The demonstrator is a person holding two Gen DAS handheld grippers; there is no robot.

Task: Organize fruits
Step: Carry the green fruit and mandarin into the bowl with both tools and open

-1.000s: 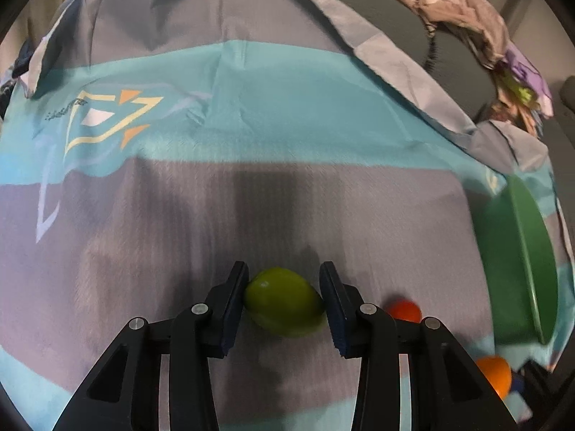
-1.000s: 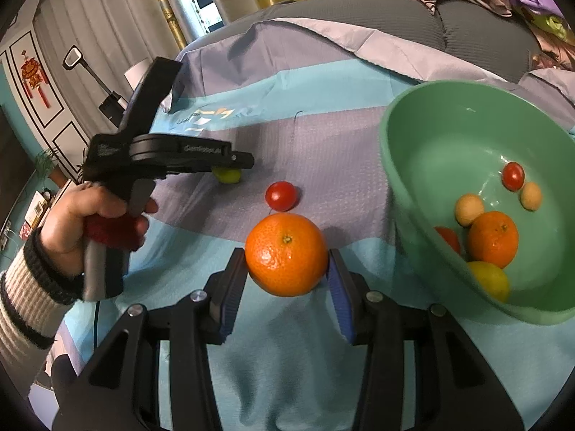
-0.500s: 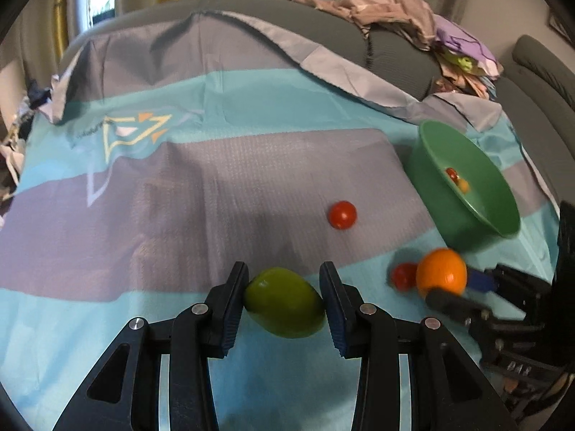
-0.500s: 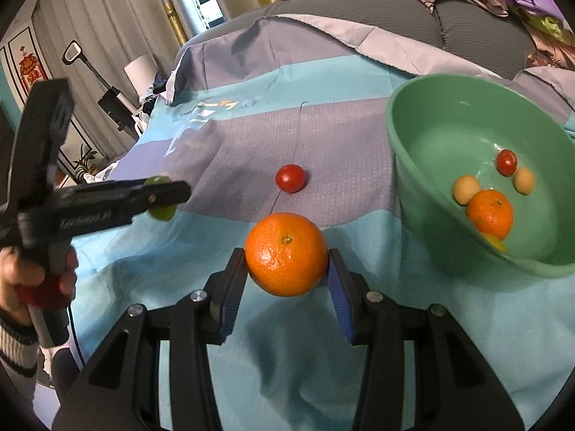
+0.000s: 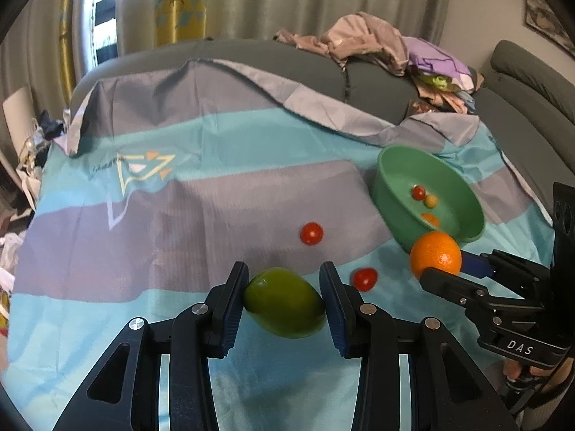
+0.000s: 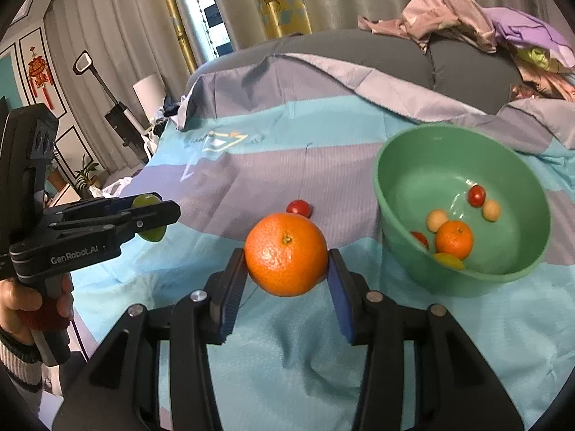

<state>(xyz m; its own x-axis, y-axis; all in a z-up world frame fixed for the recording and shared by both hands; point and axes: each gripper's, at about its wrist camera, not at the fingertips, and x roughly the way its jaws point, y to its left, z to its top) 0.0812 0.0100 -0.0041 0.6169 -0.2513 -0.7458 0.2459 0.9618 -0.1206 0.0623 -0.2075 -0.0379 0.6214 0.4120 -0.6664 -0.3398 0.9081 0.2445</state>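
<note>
Between left tool (image 5: 284, 300) pads, green fruit (image 5: 284, 301).

Bowl (image 6: 395, 215) wall hides part of a yellow fruit (image 6: 449, 260), perhaps lemon.

We have two wrist fisheyes, each looking forward and down along its own fingers — close over the striped bedspread (image 5: 215, 194). Left view faces across the bed toward the curtains, green bowl (image 5: 391, 194) far right. Right view sits nearer the bowl (image 6: 395, 215). Both share bowl, bedspread, sofa with clothes pile (image 6: 467, 25) — and each sees the other gripper at its edge.
</note>
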